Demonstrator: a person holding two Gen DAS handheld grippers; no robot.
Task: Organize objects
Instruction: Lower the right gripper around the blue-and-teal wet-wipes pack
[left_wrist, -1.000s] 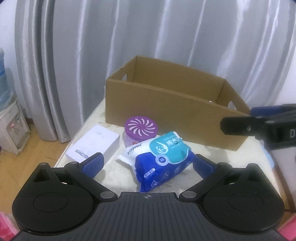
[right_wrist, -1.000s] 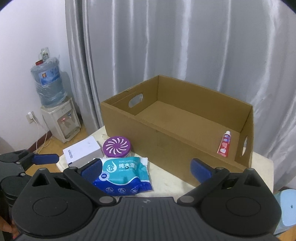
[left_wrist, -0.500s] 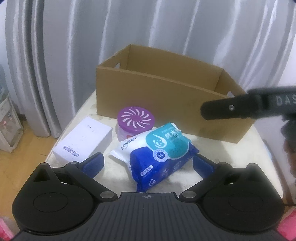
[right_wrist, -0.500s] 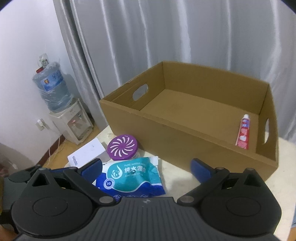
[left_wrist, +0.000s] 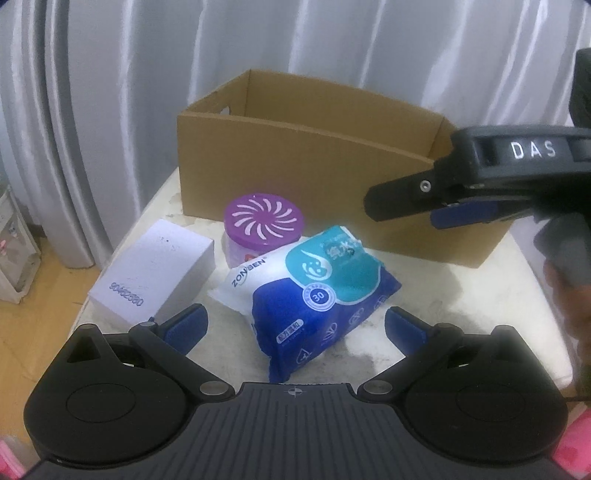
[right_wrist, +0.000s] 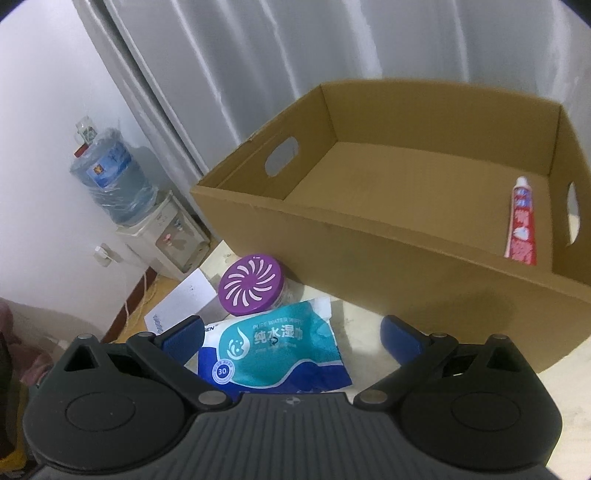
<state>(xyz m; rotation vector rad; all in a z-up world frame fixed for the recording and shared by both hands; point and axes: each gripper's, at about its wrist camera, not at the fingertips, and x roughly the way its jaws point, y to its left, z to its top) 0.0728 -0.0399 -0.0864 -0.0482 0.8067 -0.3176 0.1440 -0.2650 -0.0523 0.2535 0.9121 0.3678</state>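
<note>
Sitting at the back of the pale table (left_wrist: 491, 295): the open cardboard box (right_wrist: 369, 243), with only a toothpaste tube (right_wrist: 521, 225) lying inside against its right wall. Closing in on the table over the last second, both tools, and swinging across in front of the box, the right gripper (left_wrist: 406, 206), now hanging above the wet-wipes pack (left_wrist: 321, 291), which reads as the next thing to go in. Hovering low at the near edge, the left gripper (left_wrist: 295, 325), spread wide and carrying nothing, with that same pack lying between its blue pads. Showing released too in its own view, the right gripper (right_wrist: 291, 339), blue fingers wide apart with nothing between them but the pack below.

Resting still outside the box: the white carton (left_wrist: 155, 269) at the table's left, the purple-lidded air freshener (left_wrist: 264, 225) just beside it and close to the box front, and the pack leaning against the freshener (touching, as far as can be told).

Crowding one pack with two tools, so risking a knock between them. Needing also a lift over the box's tall front wall. Standing well apart on the floor at left, a water dispenser (right_wrist: 147, 221).
</note>
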